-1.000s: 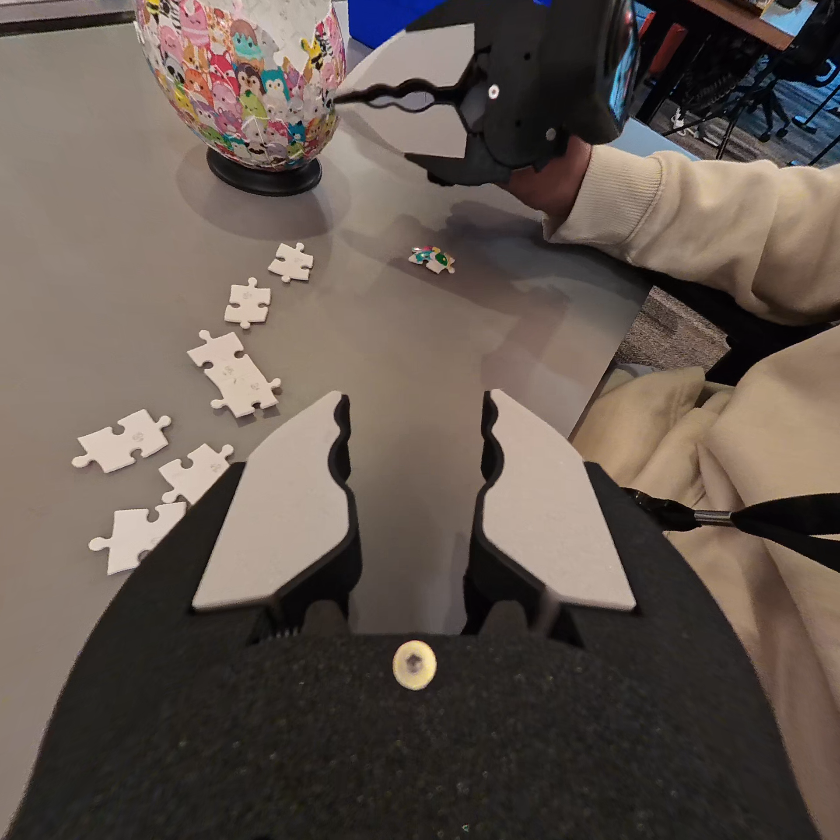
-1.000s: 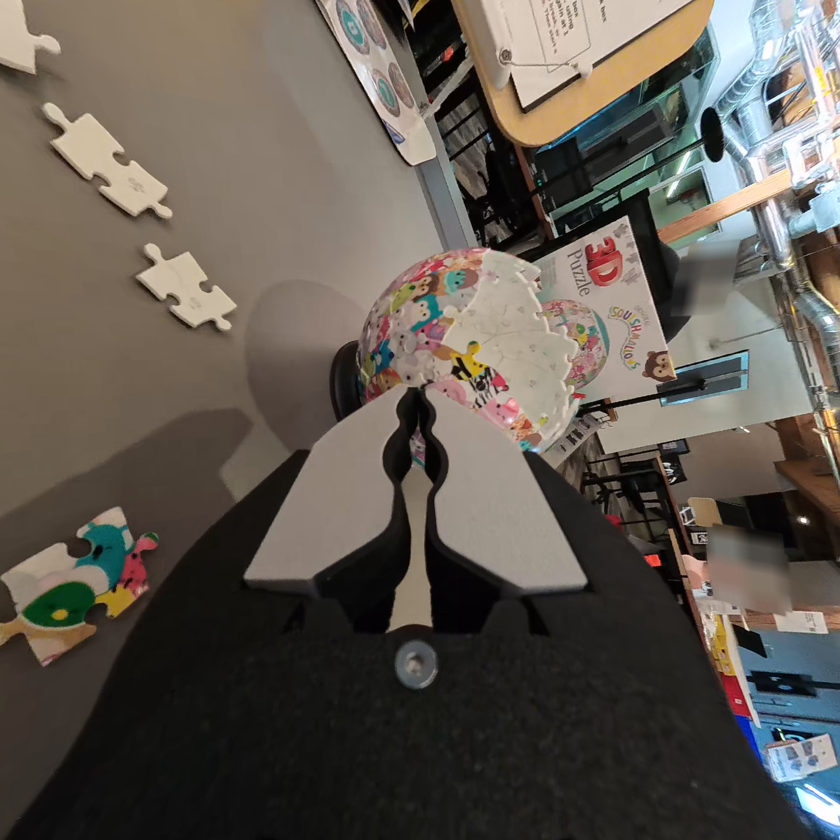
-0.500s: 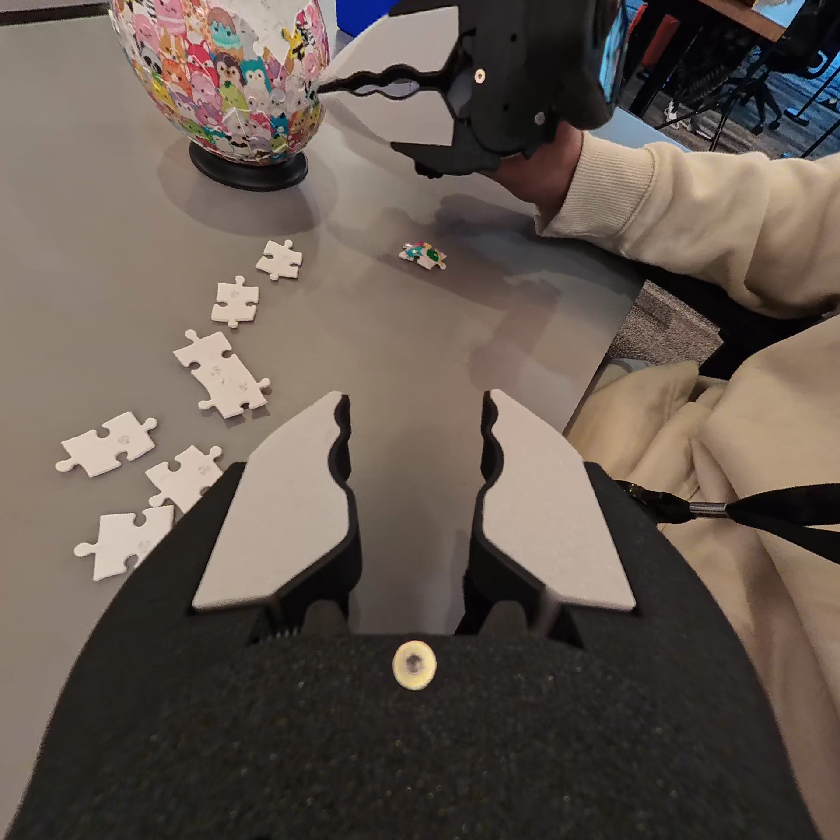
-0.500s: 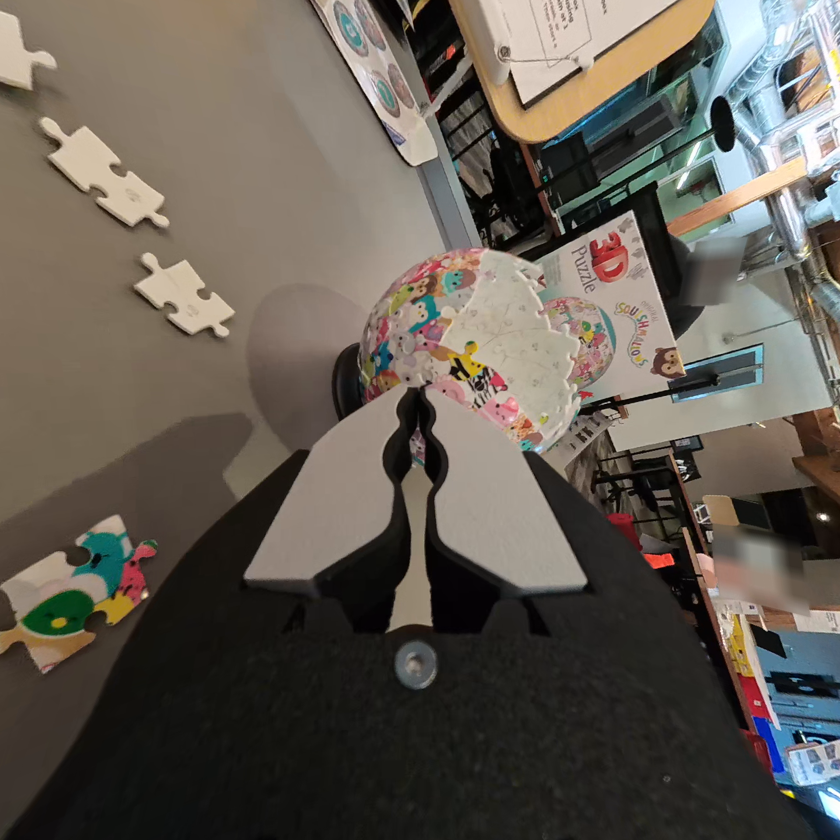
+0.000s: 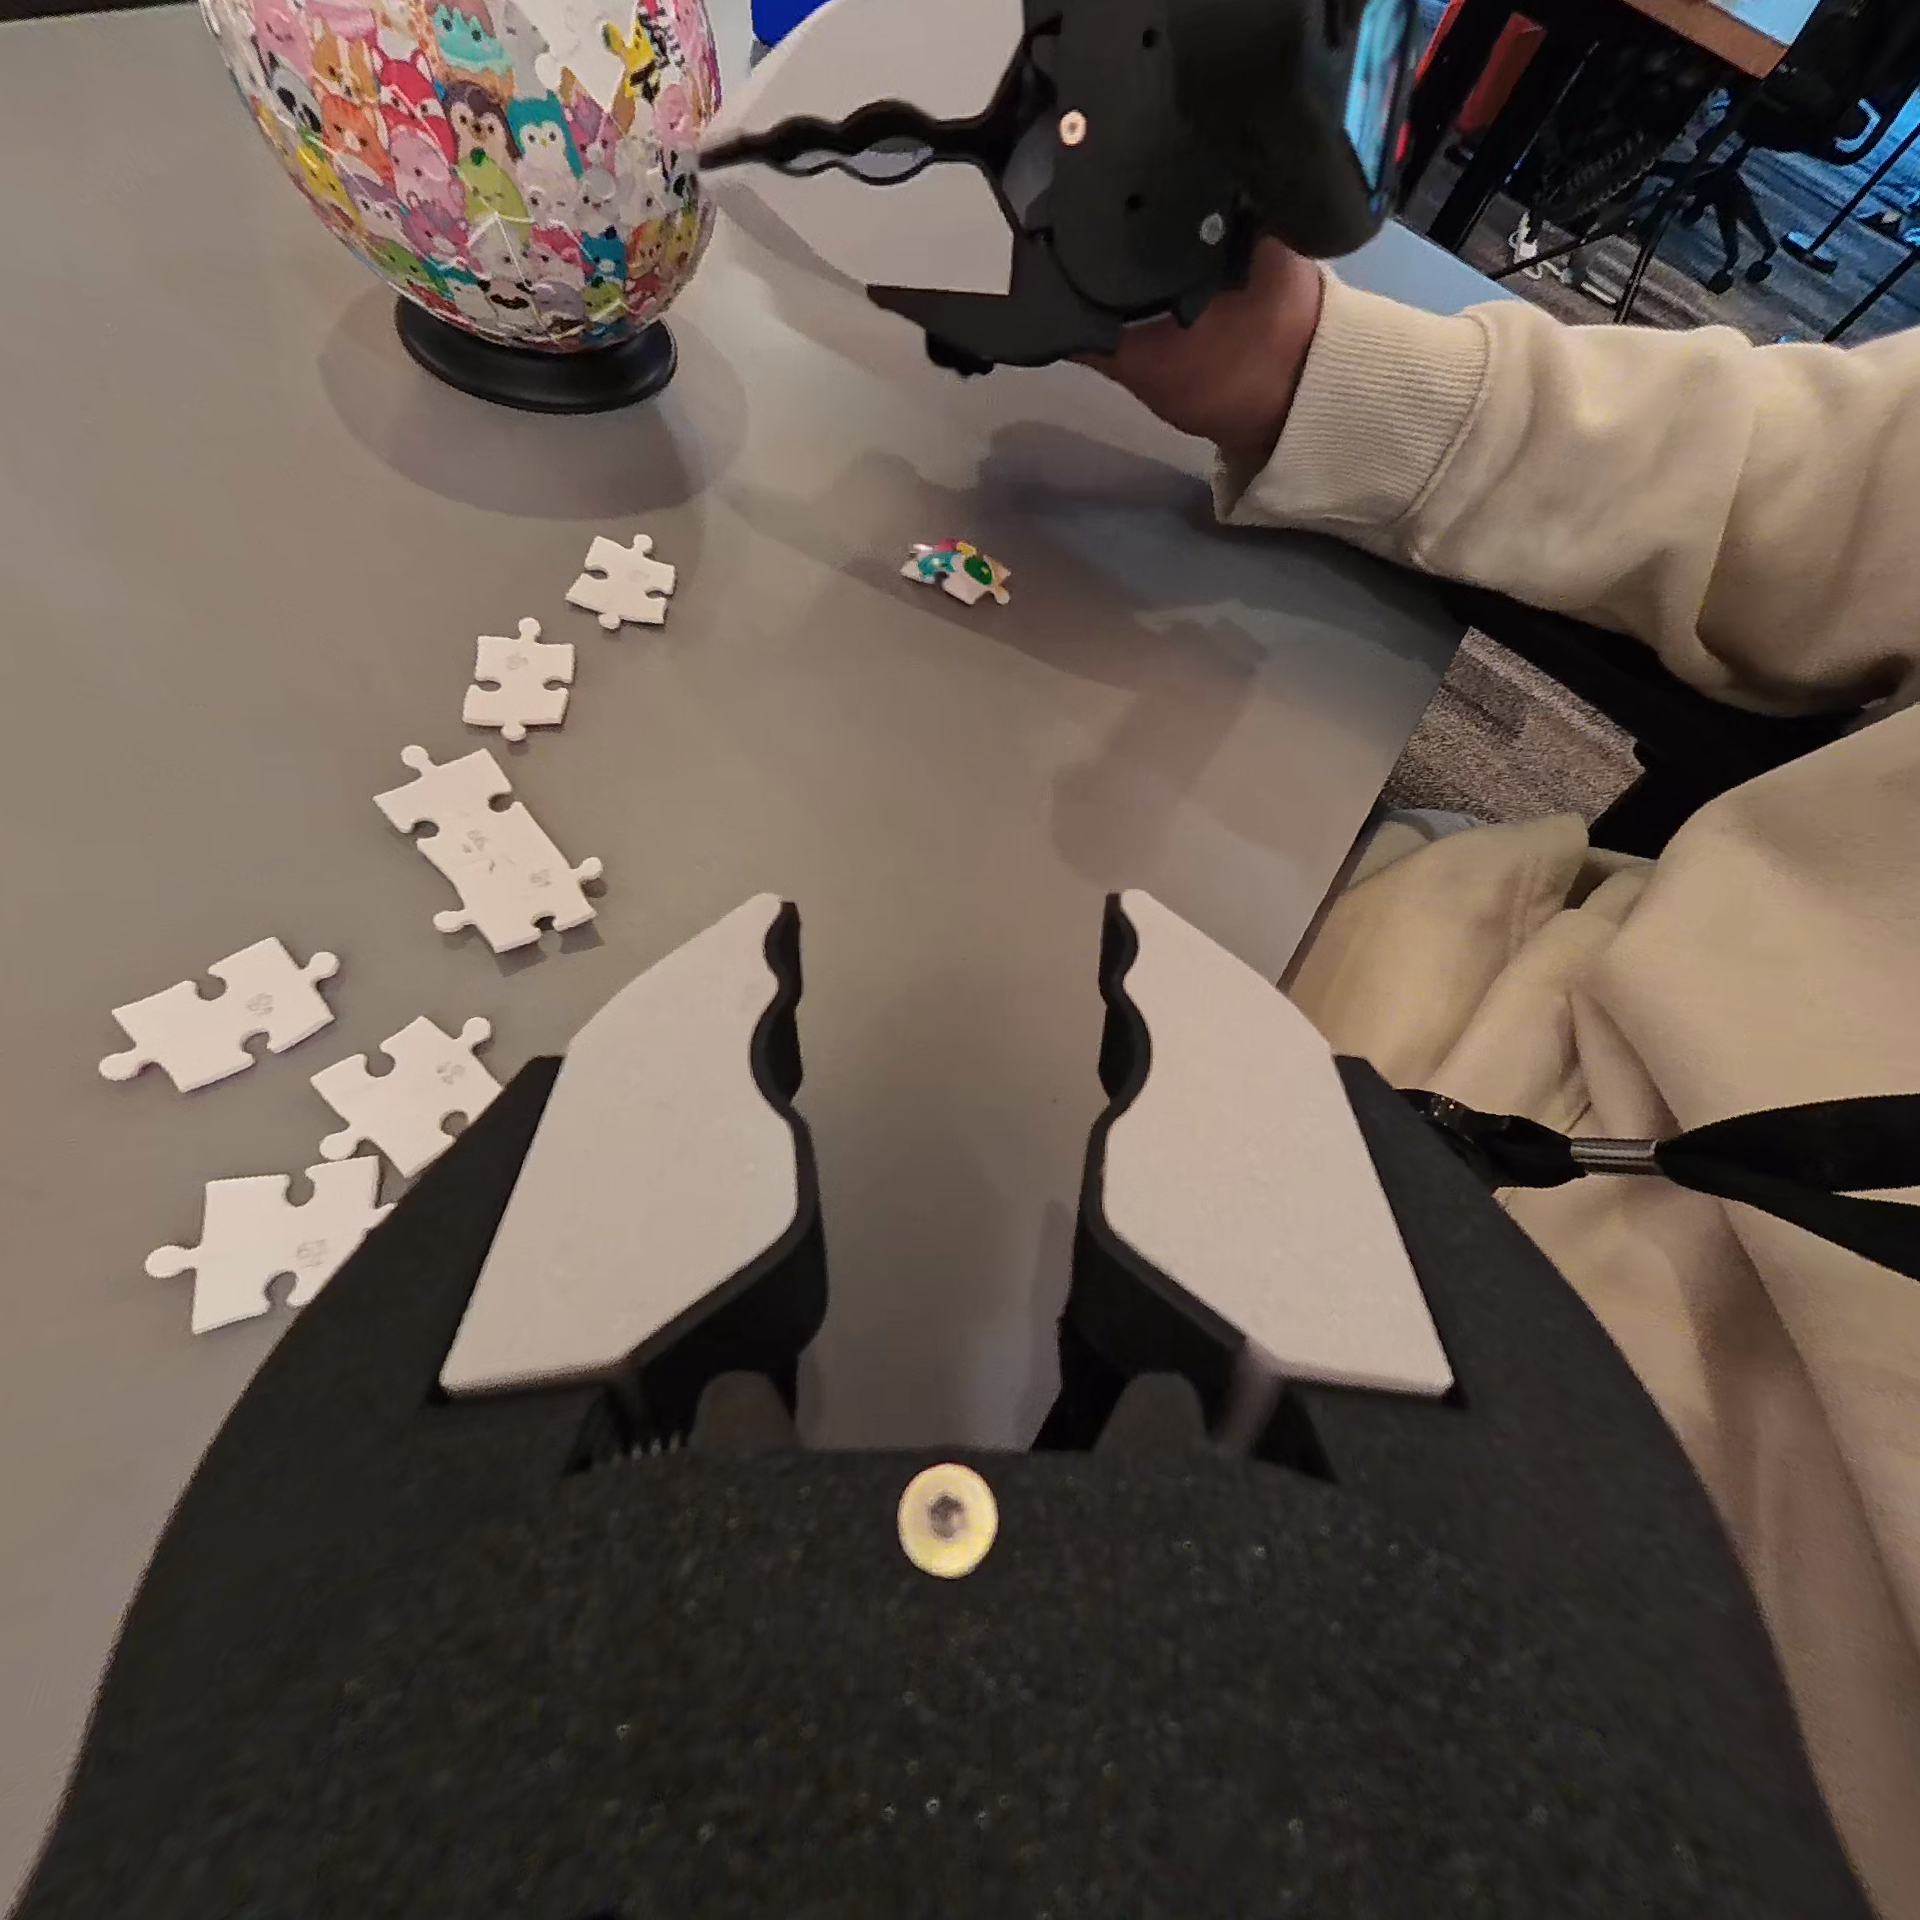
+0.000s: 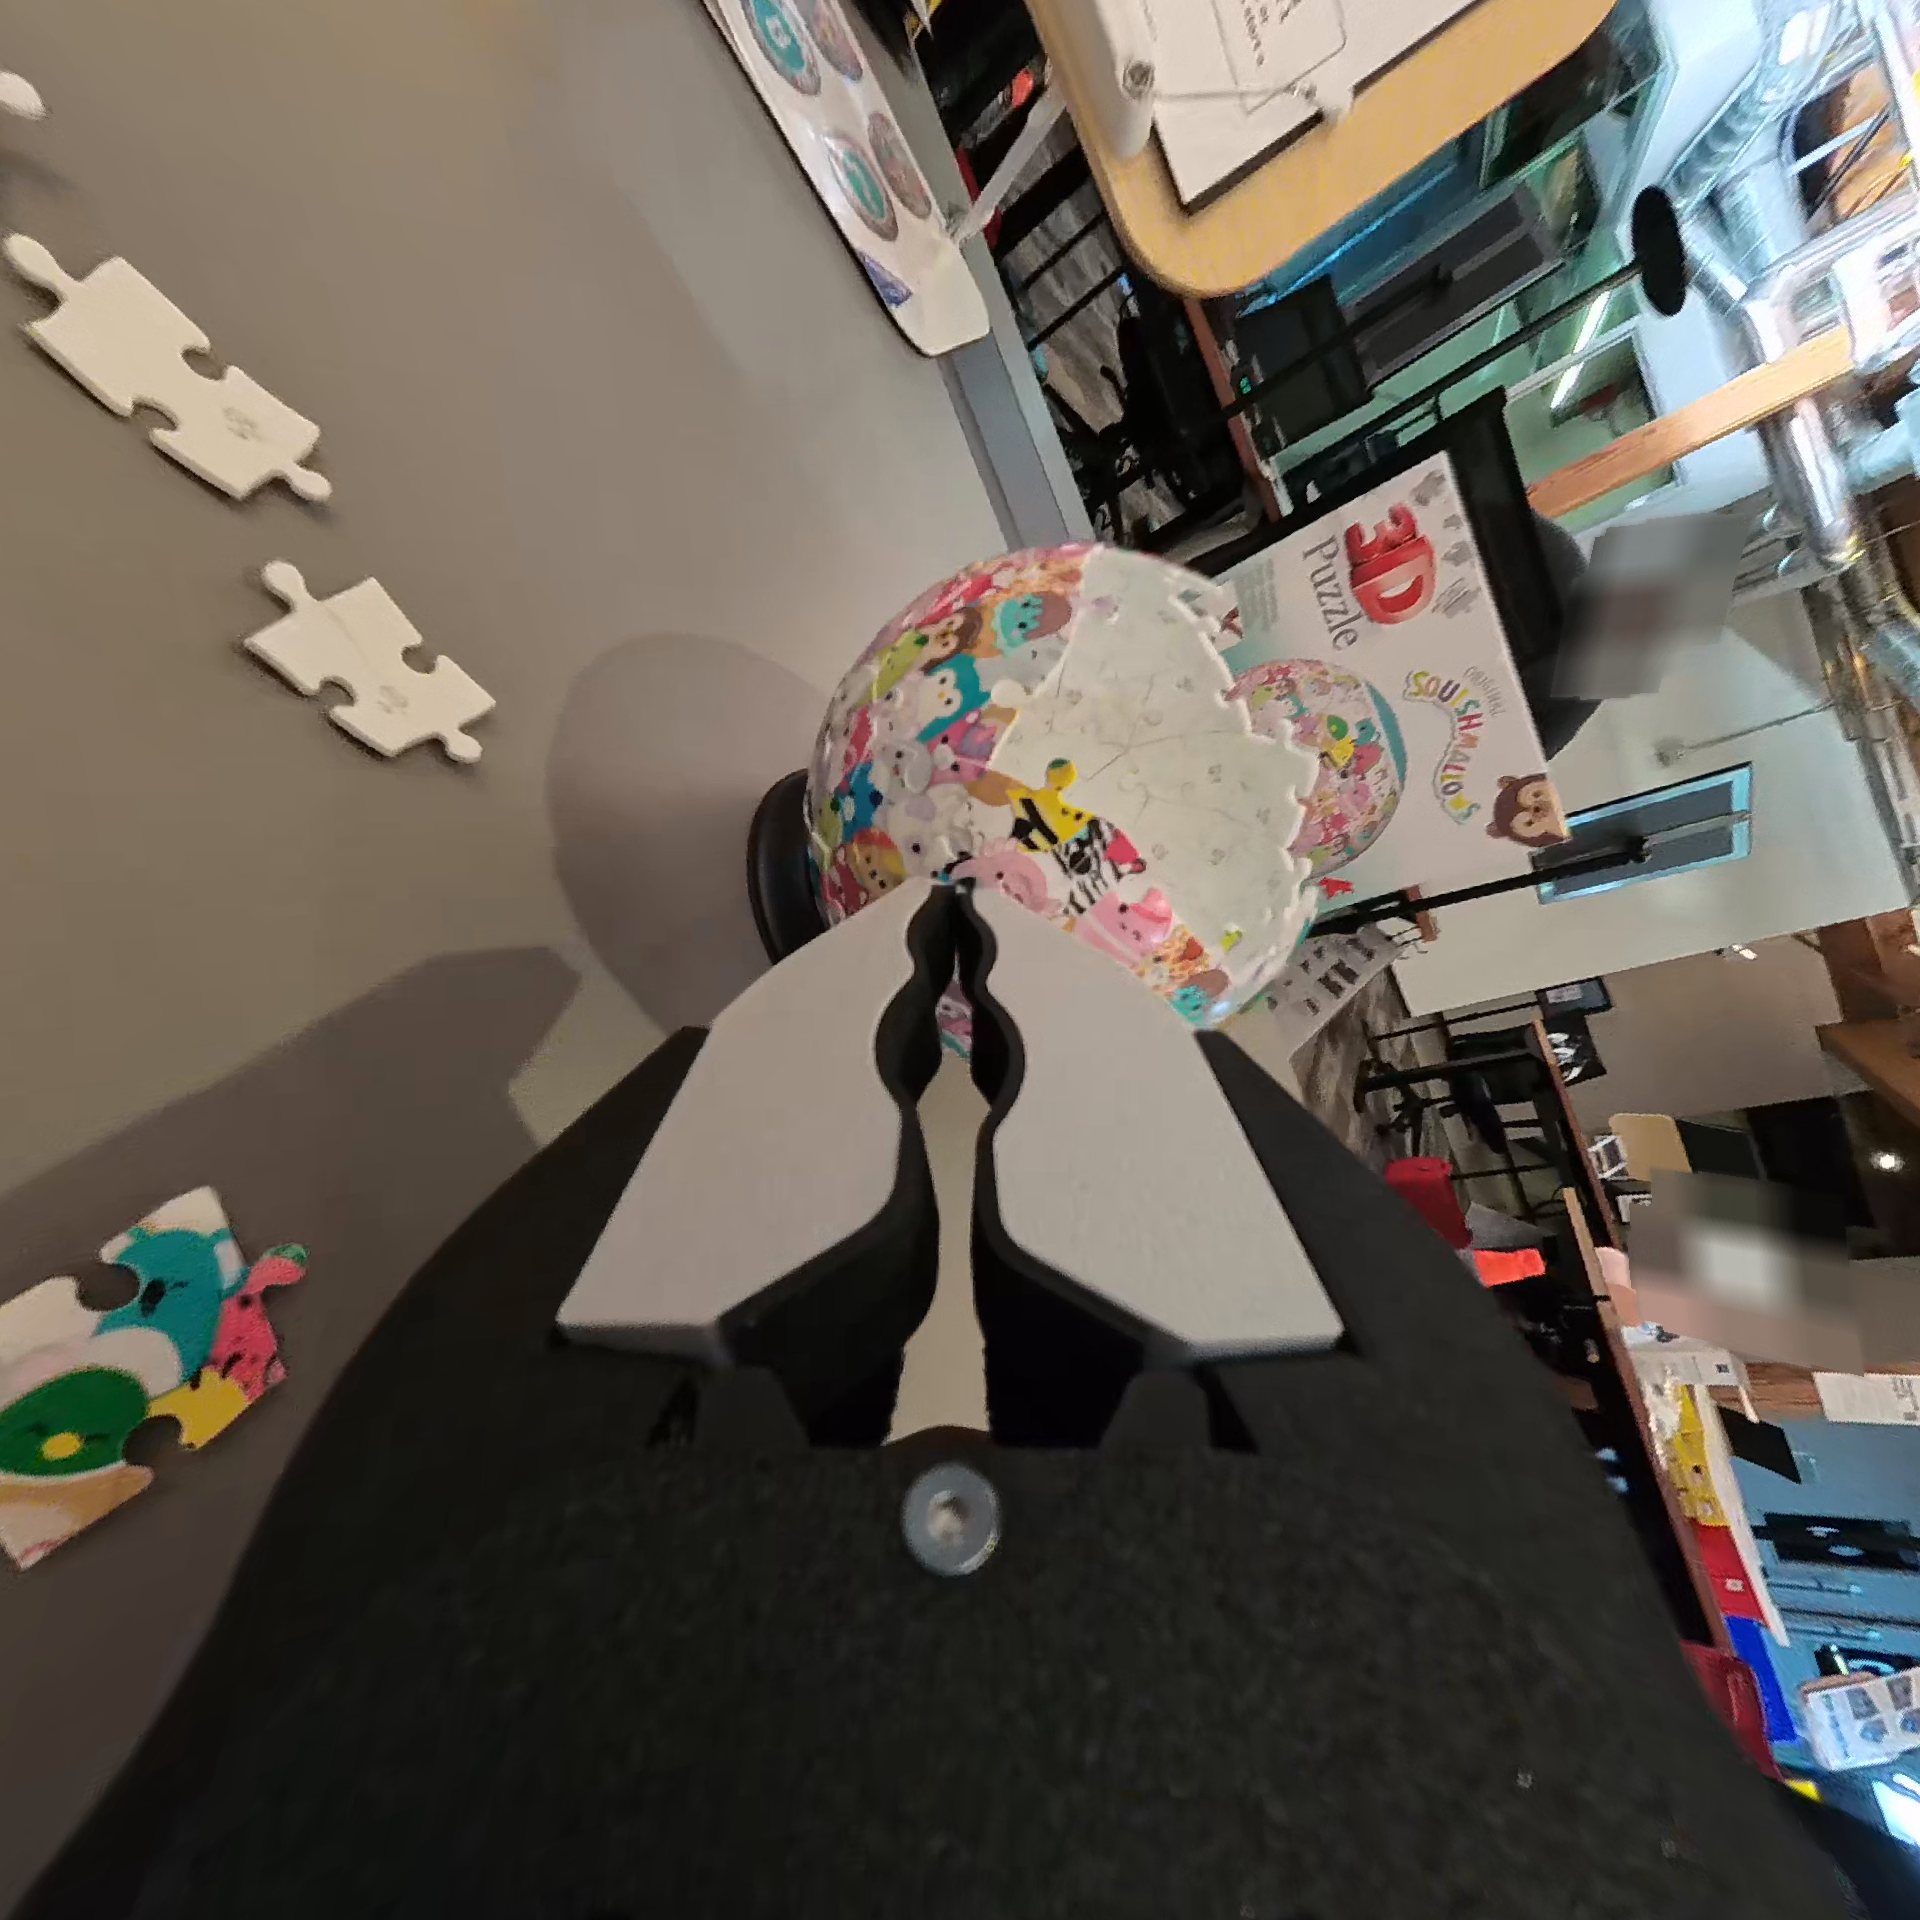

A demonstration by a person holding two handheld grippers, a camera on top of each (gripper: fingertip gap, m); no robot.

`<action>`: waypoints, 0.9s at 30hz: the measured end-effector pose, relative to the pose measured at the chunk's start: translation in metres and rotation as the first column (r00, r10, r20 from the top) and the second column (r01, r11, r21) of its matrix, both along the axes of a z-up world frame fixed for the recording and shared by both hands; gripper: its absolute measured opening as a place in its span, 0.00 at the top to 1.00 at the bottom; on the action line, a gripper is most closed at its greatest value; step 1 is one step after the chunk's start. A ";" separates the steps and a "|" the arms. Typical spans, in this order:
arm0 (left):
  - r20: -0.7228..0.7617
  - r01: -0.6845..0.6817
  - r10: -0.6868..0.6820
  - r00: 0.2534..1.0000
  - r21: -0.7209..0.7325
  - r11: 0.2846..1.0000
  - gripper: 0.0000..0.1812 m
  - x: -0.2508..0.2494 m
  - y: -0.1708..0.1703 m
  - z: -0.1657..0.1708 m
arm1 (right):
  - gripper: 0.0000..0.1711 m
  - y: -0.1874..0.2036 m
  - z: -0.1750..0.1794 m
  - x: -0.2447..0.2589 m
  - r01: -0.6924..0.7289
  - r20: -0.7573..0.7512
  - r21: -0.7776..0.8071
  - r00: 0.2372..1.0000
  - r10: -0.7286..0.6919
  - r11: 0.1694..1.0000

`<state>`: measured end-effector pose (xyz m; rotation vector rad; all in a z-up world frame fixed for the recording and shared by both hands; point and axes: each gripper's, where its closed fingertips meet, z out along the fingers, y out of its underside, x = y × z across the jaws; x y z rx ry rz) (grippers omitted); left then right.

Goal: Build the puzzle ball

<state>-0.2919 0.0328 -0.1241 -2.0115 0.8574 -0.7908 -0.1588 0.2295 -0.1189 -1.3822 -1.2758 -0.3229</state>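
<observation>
The colourful puzzle ball [image 5: 478, 177] stands on a black ring stand [image 5: 535, 364] at the far left of the grey table. Its top is open, with the white inside showing in the right wrist view [image 6: 1143, 748]. My right gripper [image 6: 954, 899] is shut, with its tips against the ball's side; it also shows in the left wrist view [image 5: 717, 156]. I see no piece between its fingers. A colourful piece [image 5: 956, 571] lies face up under it. Several white face-down pieces [image 5: 488, 842] lie in a row to the left. My left gripper [image 5: 948, 935] is open and empty above the table.
The table's edge [image 5: 1351, 831] runs close on the right, with a person's cream sleeve [image 5: 1558, 468] over it. The puzzle box [image 6: 1382, 675] stands behind the ball. A white sheet with round pictures [image 6: 862, 177] lies at the table's far side. Tip to tip, the grippers are about 25 cm apart.
The left wrist view has drifted slightly to the right, so the ball and pieces sit a little further left. My right gripper stays shut at the ball's side.
</observation>
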 end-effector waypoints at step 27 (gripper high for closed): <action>-0.654 0.238 -0.383 0.653 -0.303 0.923 1.00 0.129 0.237 0.032 | 1.00 0.004 0.025 -0.002 -0.002 -0.058 0.165 0.998 0.012 0.986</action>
